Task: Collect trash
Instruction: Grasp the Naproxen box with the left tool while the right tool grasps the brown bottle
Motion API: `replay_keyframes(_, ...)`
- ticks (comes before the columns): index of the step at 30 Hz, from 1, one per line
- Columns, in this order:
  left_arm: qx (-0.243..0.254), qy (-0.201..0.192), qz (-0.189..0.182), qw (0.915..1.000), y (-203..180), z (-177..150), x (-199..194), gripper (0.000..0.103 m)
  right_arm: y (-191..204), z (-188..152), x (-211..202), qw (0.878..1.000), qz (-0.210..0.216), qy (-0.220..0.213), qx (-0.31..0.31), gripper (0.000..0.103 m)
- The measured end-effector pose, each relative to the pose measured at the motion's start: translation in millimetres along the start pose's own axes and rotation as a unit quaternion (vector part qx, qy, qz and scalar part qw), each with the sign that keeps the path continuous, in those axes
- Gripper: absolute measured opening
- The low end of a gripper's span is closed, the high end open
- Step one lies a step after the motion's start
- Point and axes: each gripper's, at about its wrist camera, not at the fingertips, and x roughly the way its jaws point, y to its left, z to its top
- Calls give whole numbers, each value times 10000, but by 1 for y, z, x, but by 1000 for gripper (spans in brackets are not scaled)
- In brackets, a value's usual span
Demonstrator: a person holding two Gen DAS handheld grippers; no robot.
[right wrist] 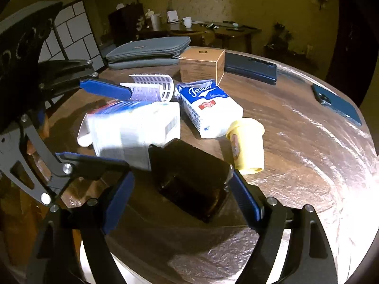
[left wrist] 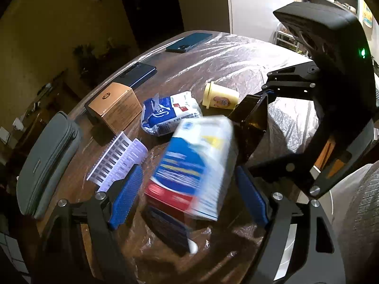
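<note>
A white, blue and red carton (left wrist: 196, 165) is blurred in motion between the open fingers of my left gripper (left wrist: 189, 184), above a clear plastic bag (left wrist: 170, 241); no pad touches it. It also shows in the right wrist view (right wrist: 137, 127). My right gripper (right wrist: 182, 187) holds a dark brown box (right wrist: 191, 179) between its fingers; that box also shows in the left wrist view (left wrist: 251, 120). A tissue pack (right wrist: 208, 108), a yellow cup (right wrist: 246, 144) on its side and a white blister sheet (right wrist: 151, 87) lie on the round table (right wrist: 308, 165).
A brown cardboard box (right wrist: 201, 65), a grey pouch (right wrist: 149, 52) and two dark phones (right wrist: 251, 68) (right wrist: 336, 104) lie at the table's far side. Crinkled plastic film (left wrist: 236, 56) covers part of the tabletop. A desk with a mug (right wrist: 187, 22) stands behind.
</note>
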Motion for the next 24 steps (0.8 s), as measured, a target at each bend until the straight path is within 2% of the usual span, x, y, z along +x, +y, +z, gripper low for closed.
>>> replay_keyframes(5,84,37,16,10000,-7,-1,7,82,-5,0,-3,10000,-66,35,-19,67)
replay_keyframes(11,-100,-86,-199,9997,-8,0,7,81,-13,0,-6,9999,39,47,142,69)
replay_keyframes(13,-265,-121,-238,9993,-5,0,7,68,-13,-1,-5,9997,35,-4,228,70)
replay_keyframes(15,-453,-85,-230,9987,-1,-2,9,50,-12,0,-4,9998,-57,-35,200,69)
replay_keyframes(16,-530,-72,-236,9983,1,-3,9,47,-11,-1,-4,9998,-94,-48,196,60)
replay_keyframes(17,-576,-80,-239,9980,2,-3,9,47,-10,-1,-5,9997,-103,-70,206,54)
replay_keyframes(24,-922,-117,-193,9955,1,-11,-2,47,-18,-5,-12,9987,112,-53,488,54)
